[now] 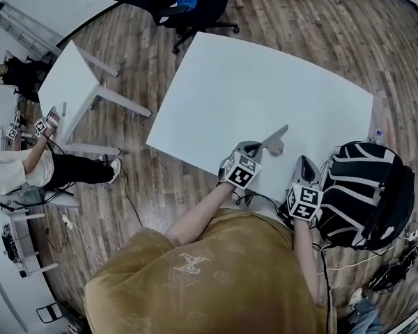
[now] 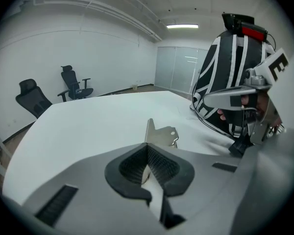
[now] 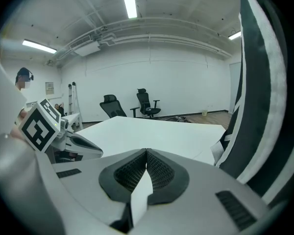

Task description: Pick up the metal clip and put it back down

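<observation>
Seen from the head view, a person stands at the near edge of a white table. The left gripper, its jaws pressed together on the end of the metal clip, holds the clip out just over the tabletop. The right gripper is near it, jaws together with nothing between them, just beside a black-and-white striped backpack.

Lighting: bright, even, from long white ceiling strip lights. Soft shadows on white rectangular tabletop. Edges: fisheye-bent, dark-cornered.
</observation>
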### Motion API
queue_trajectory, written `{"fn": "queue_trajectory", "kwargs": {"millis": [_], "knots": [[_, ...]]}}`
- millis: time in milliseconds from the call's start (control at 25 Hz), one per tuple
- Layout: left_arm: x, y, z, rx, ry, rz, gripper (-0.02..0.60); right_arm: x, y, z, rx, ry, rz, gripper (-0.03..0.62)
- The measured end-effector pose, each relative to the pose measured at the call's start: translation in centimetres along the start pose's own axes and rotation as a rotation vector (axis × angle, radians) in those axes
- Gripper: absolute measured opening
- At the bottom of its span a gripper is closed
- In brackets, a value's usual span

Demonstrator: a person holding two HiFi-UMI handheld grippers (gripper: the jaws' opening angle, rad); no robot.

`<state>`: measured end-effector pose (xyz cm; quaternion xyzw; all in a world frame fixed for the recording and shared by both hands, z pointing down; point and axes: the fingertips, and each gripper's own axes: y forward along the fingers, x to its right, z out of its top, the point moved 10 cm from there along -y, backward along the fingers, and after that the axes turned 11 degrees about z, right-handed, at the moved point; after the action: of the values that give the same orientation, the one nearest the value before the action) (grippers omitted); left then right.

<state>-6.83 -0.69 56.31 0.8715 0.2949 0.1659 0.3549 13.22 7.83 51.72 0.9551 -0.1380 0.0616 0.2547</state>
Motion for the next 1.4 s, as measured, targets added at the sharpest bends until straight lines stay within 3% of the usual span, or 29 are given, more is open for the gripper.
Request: {"fn": "queue_trajectory", "kwargs": {"millis": [120, 360, 600, 840, 1040, 1400], "knots": [[-0.1, -0.5, 0.5, 0.079, -0.035, 0.001, 0.006, -0.3, -0.2, 0.2, 0.011, -0.013, -0.003, 0.009], [-0.1, -4.0, 4.1, 0.329, -0.073, -0.006, 0.006, -0.9, -1.2, 2.8, 0.092, -0.024, -0.014, 0.009], [0.1, -6.9, 7.3, 0.494, -0.113, 0.013, 0.006, -1.8, -2.8, 6.2, 0.2, -0.048, 0.0, 0.009], [-0.5, -9.0, 9.1, 0.584, -0.138, 0.045, 0.006, -2.8, -4.2, 8.7, 0.307, -0.051, 0.007, 0.009], [0.1, -11.4, 11.1, 0.692, -0.06, 0.013, 0.006, -3.0, -5.4, 10.5, 0.363, -0.115, -0.032, 0.009], [-1.1, -14.2, 13.3, 0.786, -0.177, 0.034, 0.006, -3.8, -7.0, 13.0, 0.458, -0.175, -0.073, 0.008]]}}
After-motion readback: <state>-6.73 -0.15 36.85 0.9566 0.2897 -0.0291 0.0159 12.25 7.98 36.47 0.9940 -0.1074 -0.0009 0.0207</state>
